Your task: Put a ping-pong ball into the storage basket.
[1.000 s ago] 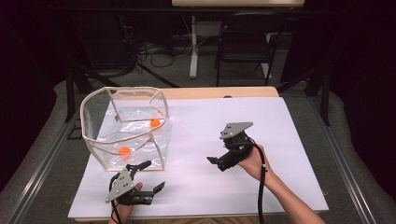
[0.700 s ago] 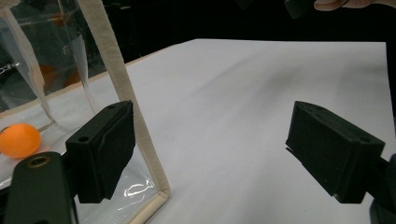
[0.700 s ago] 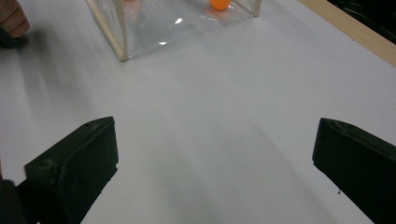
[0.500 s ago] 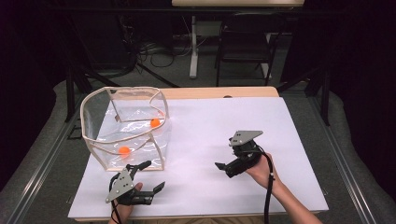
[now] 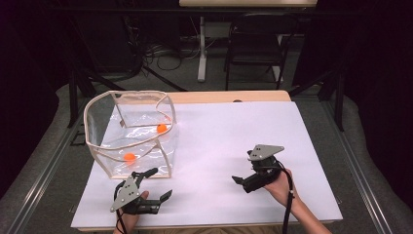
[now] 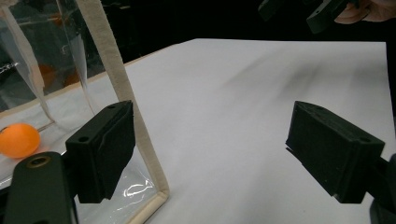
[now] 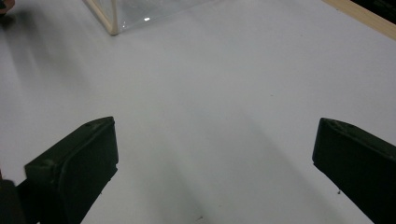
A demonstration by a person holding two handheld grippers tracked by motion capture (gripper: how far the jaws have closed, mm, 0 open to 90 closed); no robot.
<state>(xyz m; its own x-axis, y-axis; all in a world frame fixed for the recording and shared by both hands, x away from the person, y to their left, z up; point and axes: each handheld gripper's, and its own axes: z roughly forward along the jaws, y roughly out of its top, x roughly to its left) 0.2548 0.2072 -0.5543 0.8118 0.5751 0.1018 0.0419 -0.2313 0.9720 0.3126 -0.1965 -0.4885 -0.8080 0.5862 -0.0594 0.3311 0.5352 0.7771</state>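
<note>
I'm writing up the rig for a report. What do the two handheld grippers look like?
Both are black. The left gripper and right gripper each carry a grey three-cornered plate on top and trail a black cable. Their jaws end in blocky black pads. The forearms are bare, no sleeves.

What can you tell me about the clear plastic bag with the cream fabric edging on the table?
The clear plastic bag with cream fabric edging stands upright and open-topped on the left part of the white table. Its soft, glossy walls are see-through and creased, the far wall sagging inward. Two orange balls lie inside, one near the front, one farther back. The open left gripper sits by its near corner; contact cannot be told.
</note>
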